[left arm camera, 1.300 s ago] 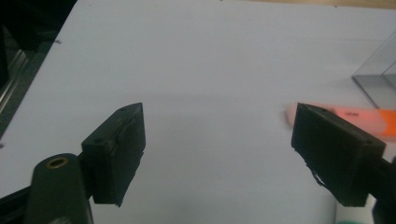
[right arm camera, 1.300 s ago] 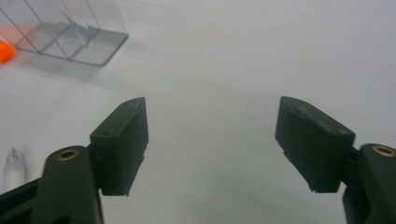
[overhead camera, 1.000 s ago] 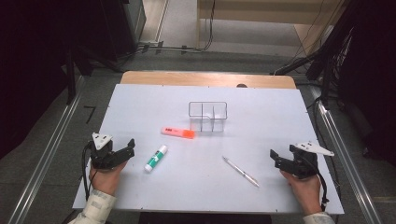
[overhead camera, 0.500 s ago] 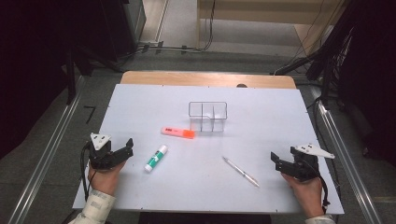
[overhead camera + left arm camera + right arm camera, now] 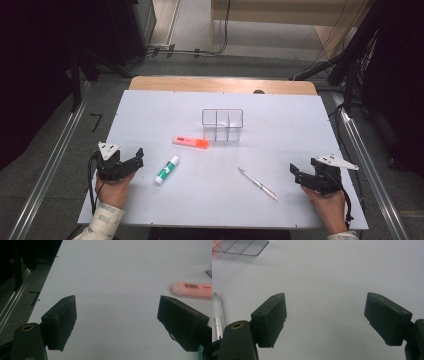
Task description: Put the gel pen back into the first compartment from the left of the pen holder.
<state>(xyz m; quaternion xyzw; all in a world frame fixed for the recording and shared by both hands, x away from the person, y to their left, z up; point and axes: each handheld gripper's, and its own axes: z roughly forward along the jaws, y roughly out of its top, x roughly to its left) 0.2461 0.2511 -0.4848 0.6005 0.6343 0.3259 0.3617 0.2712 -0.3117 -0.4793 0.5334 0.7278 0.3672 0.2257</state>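
- Plainly, nothing has been put away yet: the clear organizer (image 5: 223,124) stands upright near the middle of the desk (image 5: 280,107), and its compartments look empty as far as the high view shows.
- The orange highlighter (image 5: 190,142) lies flat just to the left of the organizer's front corner, near it but not touching; the left gripper view shows the same highlighter (image 5: 192,289) ahead and to the right of the jaws.
- The glue stick (image 5: 166,169) lies on its side a little nearer the person, between the highlighter and the left gripper (image 5: 136,161).
- The pen (image 5: 257,184) lies slantwise on the right half of the desk, between the organizer and the right gripper (image 5: 295,173); its tip end (image 5: 217,312) shows at the left edge of the right gripper view.
- The left gripper (image 5: 117,322) has its jaws wide apart with bare desk between them; it holds nothing.
- The right gripper (image 5: 325,318) likewise has its jaws spread wide over bare desk, gripping nothing.
- Judged from this layout, the work appears to be at its very start: all three writing things are still to be picked up and, presumably, stood in the organizer, the glue stick being nearest the left gripper and the pen nearest the right.
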